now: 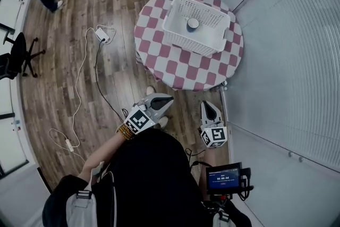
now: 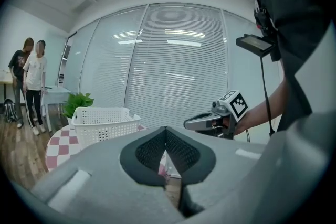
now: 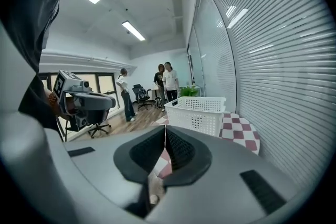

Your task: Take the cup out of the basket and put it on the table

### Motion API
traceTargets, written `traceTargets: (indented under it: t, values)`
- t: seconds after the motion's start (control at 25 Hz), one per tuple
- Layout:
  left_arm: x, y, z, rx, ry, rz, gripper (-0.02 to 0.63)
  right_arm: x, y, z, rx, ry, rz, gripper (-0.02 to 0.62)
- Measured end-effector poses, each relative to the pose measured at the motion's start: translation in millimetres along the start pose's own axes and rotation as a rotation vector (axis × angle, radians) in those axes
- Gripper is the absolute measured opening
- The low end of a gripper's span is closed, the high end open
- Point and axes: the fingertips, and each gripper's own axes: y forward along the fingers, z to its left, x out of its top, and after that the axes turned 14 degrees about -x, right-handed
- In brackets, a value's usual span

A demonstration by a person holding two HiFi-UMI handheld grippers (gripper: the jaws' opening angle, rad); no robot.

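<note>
Table: round, pink-and-white checks, bearing basket with cup inside
Floor: wood planks
Screen: digits unreadable
Left gripper, right gripper: jaws pressed together, empty

wood plank floor, white window blinds, black office chair, ceiling strip lights

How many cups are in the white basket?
1. The cup stands near the middle of the basket on the checkered table. The basket's floor shows fully from above, so none seems hidden.
</note>
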Motion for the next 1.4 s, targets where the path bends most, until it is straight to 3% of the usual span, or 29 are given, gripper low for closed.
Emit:
traceTargets:
  t: [0.12, 0.36, 0.6, 0.72, 0.88, 1.16, 1.4]
  values:
    - [7, -3, 32, 0.000, -0.009, -0.012, 0.005, 14, 37, 9, 0.043, -0.038, 0.043, 0.011]
    - [14, -26, 100, -0.017, 0.043, -0.007, 0.005, 40, 115, 15, 0.137, -0.234, 0.144, 0.011]
    - [-24, -70, 161, -0.026, 0.121, 0.088, 0.005, 74, 189, 10, 0.214, -0.437, 0.188, 0.011]
    - [-33, -97, 181, 0.029, 0.098, 0.117, 0.005, 85, 220, 2, 0.251, -0.508, 0.221, 0.011]
    - [-35, -123, 211, 0.159, 0.064, 0.089, 0.005, 97, 275, -11, 0.306, -0.581, 0.242, 0.011]
    - [-24, -134, 228, 0.432, -0.113, -0.091, 0.005, 93, 360, -38, 0.411, -0.712, 0.316, 0.011]
    - [-30, -119, 220, 0.518, -0.198, -0.111, 0.005, 60, 411, -48, 0.510, -0.865, 0.436, 0.012]
